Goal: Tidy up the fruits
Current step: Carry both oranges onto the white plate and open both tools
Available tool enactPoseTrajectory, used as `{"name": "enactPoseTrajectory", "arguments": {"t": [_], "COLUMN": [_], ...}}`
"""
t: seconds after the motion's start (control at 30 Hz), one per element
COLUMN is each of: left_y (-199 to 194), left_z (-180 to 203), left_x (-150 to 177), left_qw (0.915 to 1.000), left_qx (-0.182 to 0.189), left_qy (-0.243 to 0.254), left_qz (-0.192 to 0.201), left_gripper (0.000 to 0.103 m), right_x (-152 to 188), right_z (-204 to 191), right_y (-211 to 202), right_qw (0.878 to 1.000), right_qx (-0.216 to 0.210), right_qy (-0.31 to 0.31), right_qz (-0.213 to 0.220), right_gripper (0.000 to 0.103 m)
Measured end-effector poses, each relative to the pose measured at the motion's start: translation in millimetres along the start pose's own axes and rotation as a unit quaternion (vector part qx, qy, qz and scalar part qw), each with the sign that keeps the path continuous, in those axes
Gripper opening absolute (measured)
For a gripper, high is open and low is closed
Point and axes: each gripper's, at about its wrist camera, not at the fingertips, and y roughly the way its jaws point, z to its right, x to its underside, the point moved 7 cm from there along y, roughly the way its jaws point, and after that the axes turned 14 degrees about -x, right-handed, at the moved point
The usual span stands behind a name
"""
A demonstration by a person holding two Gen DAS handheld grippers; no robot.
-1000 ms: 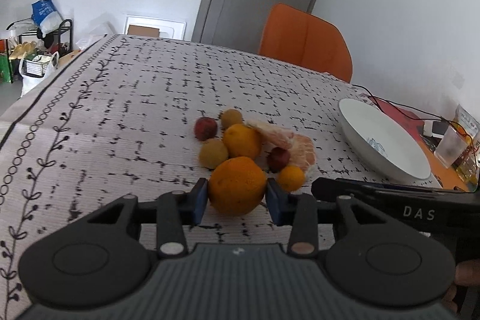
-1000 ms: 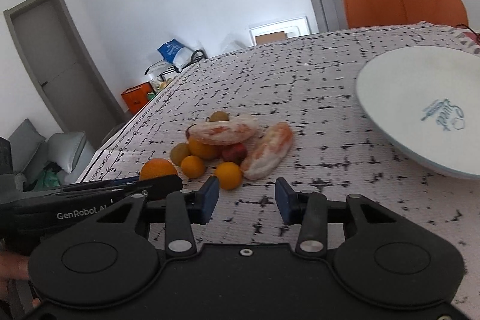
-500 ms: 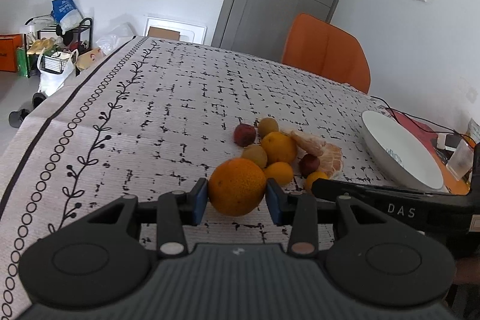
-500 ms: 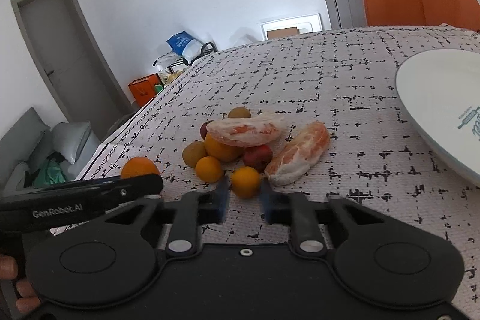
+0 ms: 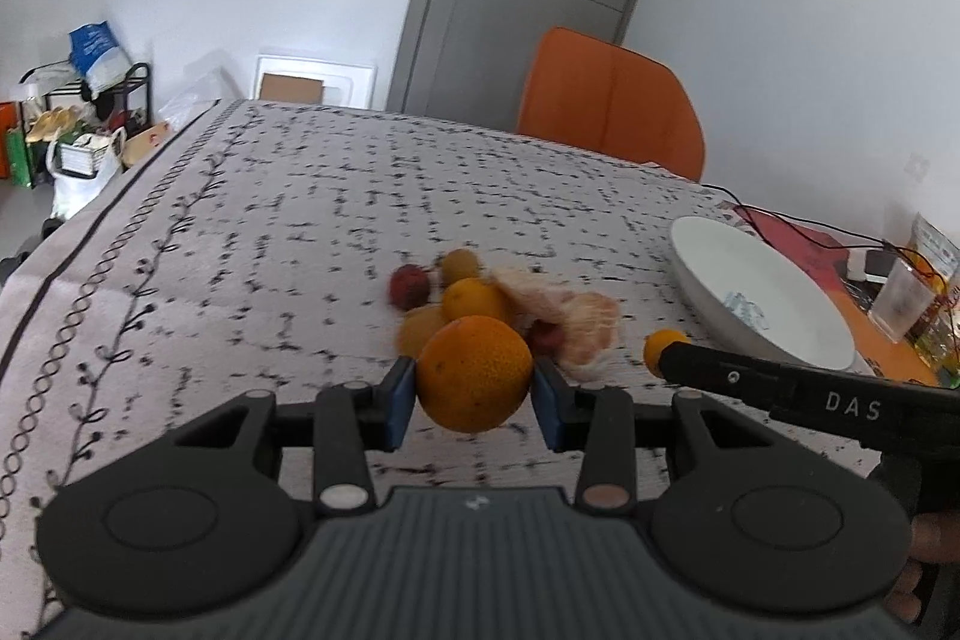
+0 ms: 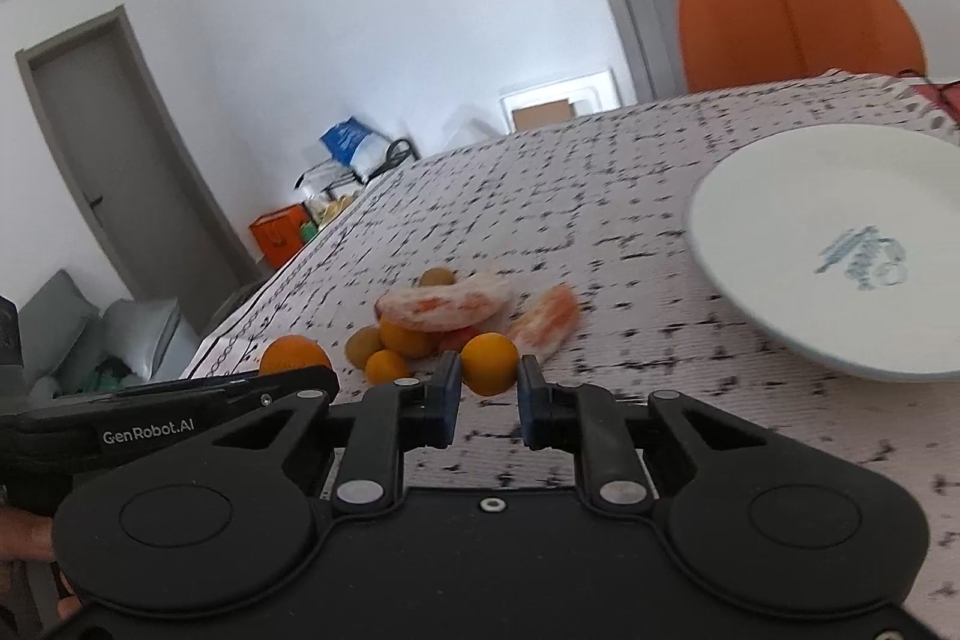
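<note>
Simultaneously, left gripper point(image 5: 474, 391) clamped the large orange point(image 5: 474, 373) and right gripper point(image 6: 489, 391) clamped a small orange point(image 6: 489, 362), both just short of the fruit pile point(image 5: 480, 298) beside the white plate point(image 6: 780, 232)

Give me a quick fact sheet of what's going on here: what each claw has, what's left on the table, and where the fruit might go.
left gripper: shut on the big orange
right gripper: shut on a small orange fruit
fruit pile: small orange, yellow-green and red fruits plus peeled citrus pieces, bunched together on the patterned tablecloth
white plate: nothing on it, right of the pile
likely next: probably both fruits go to the plate
</note>
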Motion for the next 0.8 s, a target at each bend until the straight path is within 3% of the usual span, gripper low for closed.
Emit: {"name": "enactPoseTrajectory", "arguments": {"t": [0.8], "left_y": [12], "left_z": [110], "left_x": [-4], "left_qw": [0.9955], "left_qx": [0.063], "left_qy": [0.072], "left_qz": [0.002], "left_gripper": [0.04], "right_x": [-14], "right_z": [70], "right_y": [-90], "right_qw": [0.993], "right_qx": [0.076], "right_qy": [0.03], "right_qz": [0.085], "right_gripper": [0.018]}}
